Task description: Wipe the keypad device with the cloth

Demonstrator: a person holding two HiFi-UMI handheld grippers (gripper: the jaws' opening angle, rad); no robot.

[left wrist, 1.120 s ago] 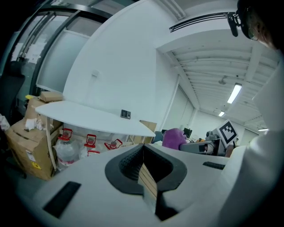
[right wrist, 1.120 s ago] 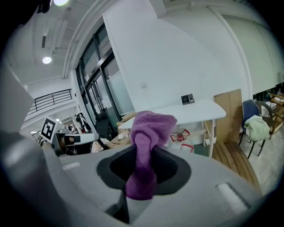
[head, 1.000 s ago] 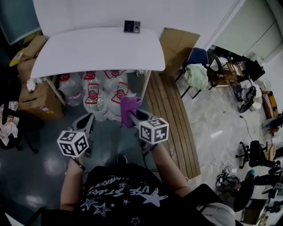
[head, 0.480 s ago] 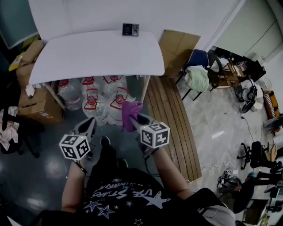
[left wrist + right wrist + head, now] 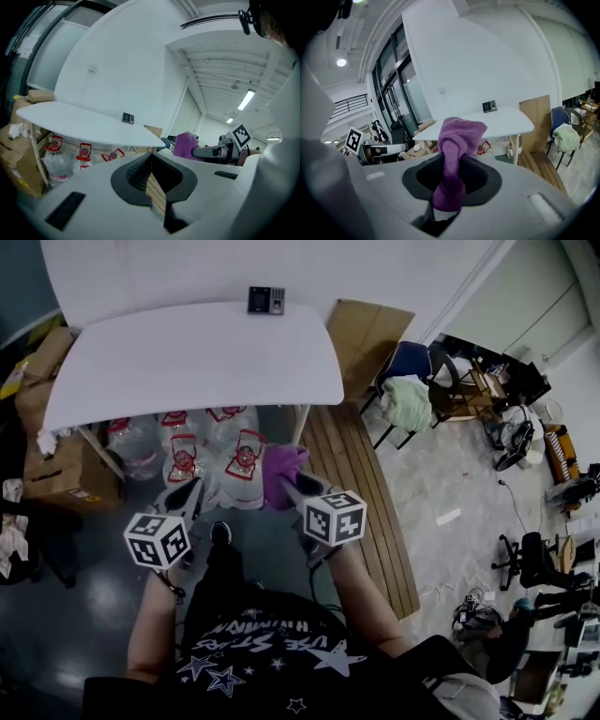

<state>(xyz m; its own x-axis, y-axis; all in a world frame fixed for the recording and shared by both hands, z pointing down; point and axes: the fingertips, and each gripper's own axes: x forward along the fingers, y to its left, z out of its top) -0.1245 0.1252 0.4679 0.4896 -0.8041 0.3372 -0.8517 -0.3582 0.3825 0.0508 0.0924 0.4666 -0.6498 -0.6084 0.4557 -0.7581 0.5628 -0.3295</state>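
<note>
white table [image 5: 187,352], keypad device [image 5: 265,300] at back, right gripper [image 5: 450,161] clamping cloth [image 5: 459,131]

White table [image 5: 187,352] against wall [image 5: 309,263]; wooden slats [image 5: 361,493] beside.

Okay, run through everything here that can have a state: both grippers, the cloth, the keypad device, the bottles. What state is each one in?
Left gripper: jaws together, nothing between them.
Right gripper: jaws shut on the purple cloth.
Purple cloth: bunched, pinched in the jaws, its top sticking out past them.
Keypad device: at the far edge of the white table, by the wall, neither gripper near it.
Water bottles: upright under the table, capped.
</note>
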